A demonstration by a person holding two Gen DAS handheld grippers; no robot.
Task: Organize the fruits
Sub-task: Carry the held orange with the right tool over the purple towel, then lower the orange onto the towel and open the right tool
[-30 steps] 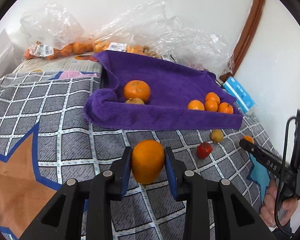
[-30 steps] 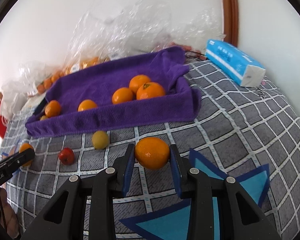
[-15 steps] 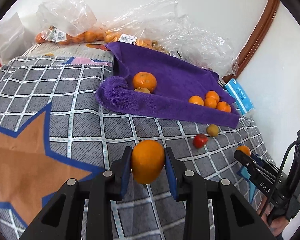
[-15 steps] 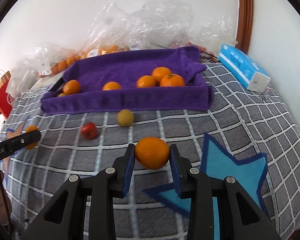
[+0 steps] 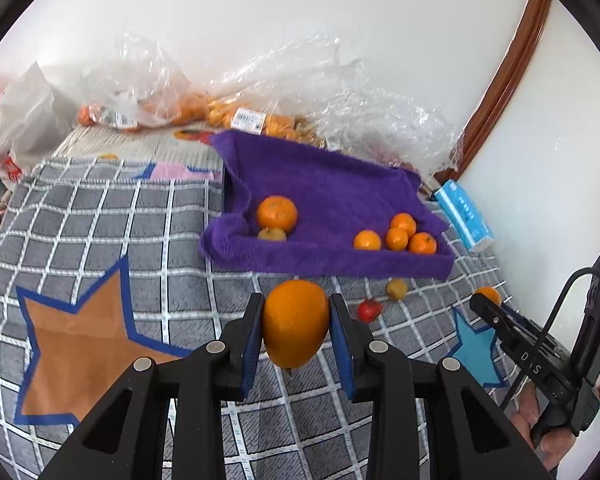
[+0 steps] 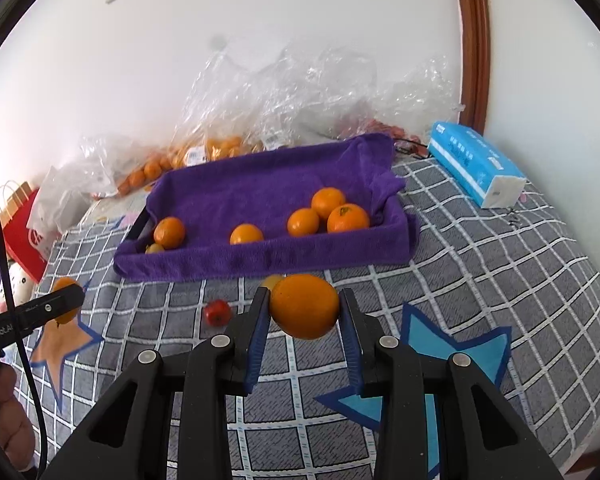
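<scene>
I had a round orange fruit [image 5: 295, 322] clenched in each claw, left [image 5: 296, 332] and right [image 6: 305, 330], probably bound for the purple towel-lined tray [image 6: 260, 258].

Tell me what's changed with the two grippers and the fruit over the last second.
Both grippers rose away from the blanket: the purple-lined tray now looks farther off and more of the bed shows. The left gripper stays clamped on its orange, the right gripper on its orange. Nothing was let go. Tray fruit, the red fruit and the yellow fruit stayed put.
</scene>
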